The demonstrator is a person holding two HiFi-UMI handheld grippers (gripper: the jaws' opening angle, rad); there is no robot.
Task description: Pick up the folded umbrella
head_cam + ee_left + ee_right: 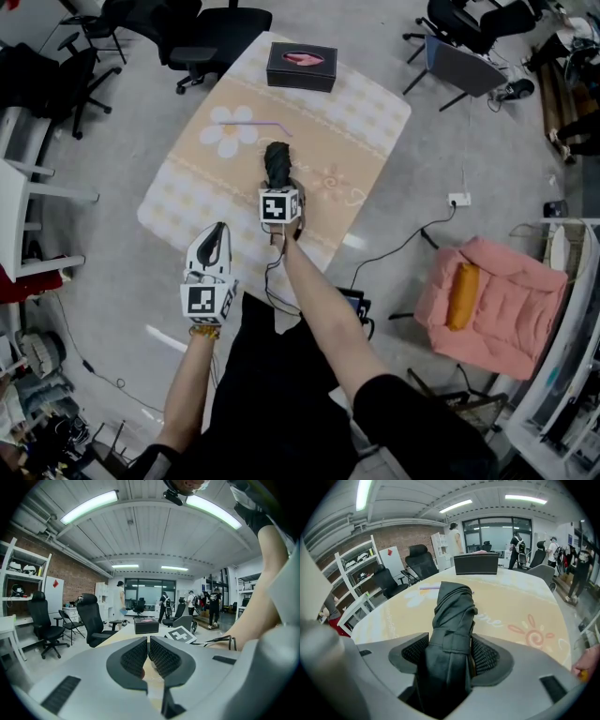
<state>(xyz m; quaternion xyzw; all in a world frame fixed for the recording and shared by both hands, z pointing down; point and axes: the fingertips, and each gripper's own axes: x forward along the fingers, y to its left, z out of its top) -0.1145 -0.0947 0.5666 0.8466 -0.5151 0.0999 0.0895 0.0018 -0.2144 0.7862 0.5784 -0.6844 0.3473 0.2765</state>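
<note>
Squarely, the right gripper (pixel 449 654) clamps the folded umbrella (pixel 453 611) between its jaws (left gripper (pixel 148 654) closed, empty).

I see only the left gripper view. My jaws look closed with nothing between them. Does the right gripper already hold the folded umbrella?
Observer: Yes. In the right gripper view, the right gripper is shut on the folded umbrella, with one pad on each side.
Operator: Where is the umbrella in relation to the table?
Observer: In the head view it is near the middle of the table, pointing away from the person. I cannot tell if it is lifted.
Operator: And where is my left gripper?
Observer: The left gripper is about over the table's near edge, left of the umbrella and apart from it.
</note>
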